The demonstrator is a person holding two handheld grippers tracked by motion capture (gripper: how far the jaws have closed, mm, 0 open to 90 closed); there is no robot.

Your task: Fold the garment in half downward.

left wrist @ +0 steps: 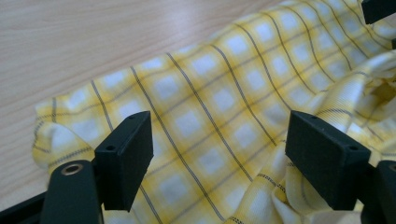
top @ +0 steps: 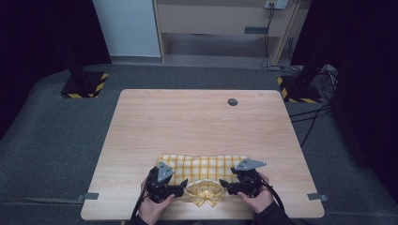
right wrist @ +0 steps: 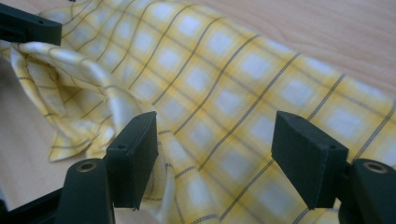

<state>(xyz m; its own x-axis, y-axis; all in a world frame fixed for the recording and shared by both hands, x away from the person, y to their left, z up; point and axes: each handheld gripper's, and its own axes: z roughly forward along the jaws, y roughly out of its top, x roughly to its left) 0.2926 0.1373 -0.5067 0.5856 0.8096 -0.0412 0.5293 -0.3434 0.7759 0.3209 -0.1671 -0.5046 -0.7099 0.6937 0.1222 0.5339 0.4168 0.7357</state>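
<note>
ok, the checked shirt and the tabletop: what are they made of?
Shirt: looks like thin woven cloth, probably cotton, matte, with a yellow and white check; it creases softly and shows weave lines. Table: pale wood grain, smooth with a slight sheen, likely laminate or veneer.

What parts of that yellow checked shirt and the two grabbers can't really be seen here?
- High view: the shirt's near corners lie under the left gripper and right gripper.
- High view: the small dark disc on the table is too small to identify.
- Left gripper view: the shirt's lower part is cut off by the bottom edge.
- Right gripper view: the collar's inside is hidden by folds.
</note>
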